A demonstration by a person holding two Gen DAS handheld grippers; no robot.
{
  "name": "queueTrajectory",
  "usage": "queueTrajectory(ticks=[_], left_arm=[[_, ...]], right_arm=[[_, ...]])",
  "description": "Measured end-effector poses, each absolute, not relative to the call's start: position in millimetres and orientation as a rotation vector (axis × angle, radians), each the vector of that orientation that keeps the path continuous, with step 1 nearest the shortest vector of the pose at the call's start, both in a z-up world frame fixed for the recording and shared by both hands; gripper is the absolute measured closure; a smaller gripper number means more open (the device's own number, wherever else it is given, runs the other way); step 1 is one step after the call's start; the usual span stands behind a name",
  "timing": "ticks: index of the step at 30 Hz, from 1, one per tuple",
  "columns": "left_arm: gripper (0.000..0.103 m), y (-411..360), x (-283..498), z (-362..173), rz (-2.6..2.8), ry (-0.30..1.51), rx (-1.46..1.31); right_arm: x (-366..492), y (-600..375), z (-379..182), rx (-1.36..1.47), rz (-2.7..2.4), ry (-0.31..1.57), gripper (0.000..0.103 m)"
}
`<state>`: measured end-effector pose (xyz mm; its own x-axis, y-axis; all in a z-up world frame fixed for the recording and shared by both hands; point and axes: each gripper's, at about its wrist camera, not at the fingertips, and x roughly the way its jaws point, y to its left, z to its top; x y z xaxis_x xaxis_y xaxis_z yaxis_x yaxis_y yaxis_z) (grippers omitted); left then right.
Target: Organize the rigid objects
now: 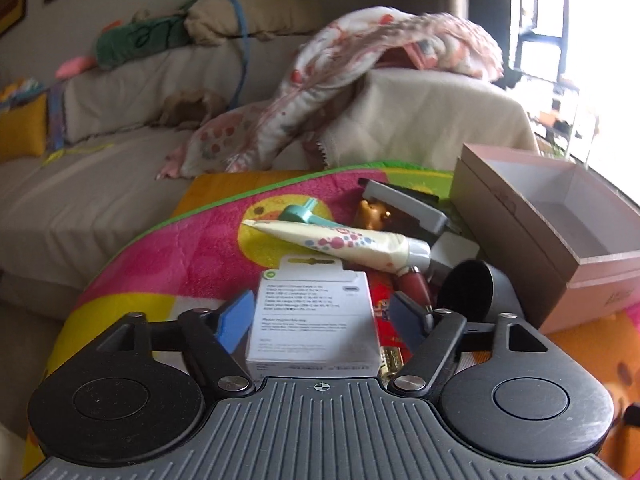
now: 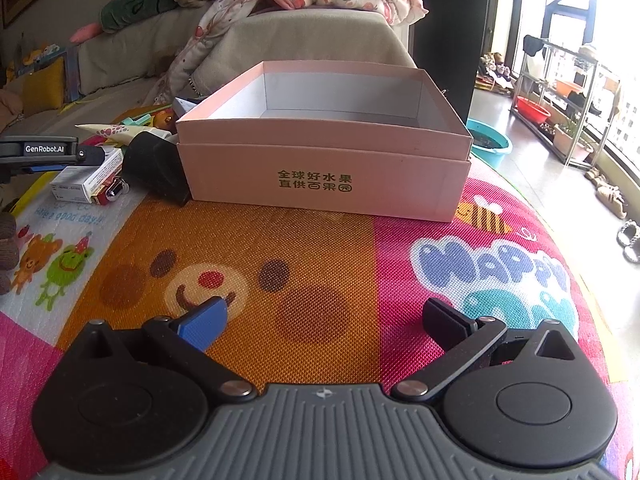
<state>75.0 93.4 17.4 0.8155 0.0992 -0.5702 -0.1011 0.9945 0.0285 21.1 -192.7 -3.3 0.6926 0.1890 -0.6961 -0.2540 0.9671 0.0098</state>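
The white box (image 1: 312,316) lies on the play mat (image 2: 304,280) at the near end of a pile of small items, left of the pink box (image 2: 324,160), which stands open and empty. It sits between the blue pads of the left claw (image 1: 320,318), whose jaws are wide and clear of it on both sides; nothing is gripped. A tube (image 1: 340,246) rests across the pile just behind it, with a black cup (image 1: 472,292) and a red-handled tool (image 1: 416,286) to the right.

The right claw (image 2: 328,322) hangs over bare mat in front of the pink box, jaws wide, empty.

Risks, as judged: closing here may catch the right pad on the red-handled tool or the red packet under the white box, tilting the grip. Lifting could drag the tube off the pile.
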Motion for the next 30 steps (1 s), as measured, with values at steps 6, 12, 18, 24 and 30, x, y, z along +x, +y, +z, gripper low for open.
queueTrajectory(ticks=[6, 12, 18, 24, 30], left_arm=[[0.019, 92.4, 82.4, 12.6, 0.130, 0.601, 0.058], [0.022, 103.8, 83.3, 14.0, 0.153, 0.595, 0.017], [0.023, 122.1, 86.1, 10.0, 0.147, 0.633, -0.080], [0.028, 124.1, 76.8, 7.5, 0.068, 0.636, -0.095], [0.028, 122.1, 27.2, 8.0, 0.000, 0.625, -0.200]], right_arm=[[21.1, -193.2, -3.3, -0.085, 0.249, 0.768, 0.000], [21.7, -194.3, -2.8, -0.080, 0.255, 0.772, 0.000], [22.1, -194.1, -3.0, -0.090, 0.260, 0.771, 0.000], [21.4, -194.0, -3.5, -0.089, 0.259, 0.765, 0.000], [21.5, -194.6, -3.2, -0.083, 0.259, 0.764, 0.000]])
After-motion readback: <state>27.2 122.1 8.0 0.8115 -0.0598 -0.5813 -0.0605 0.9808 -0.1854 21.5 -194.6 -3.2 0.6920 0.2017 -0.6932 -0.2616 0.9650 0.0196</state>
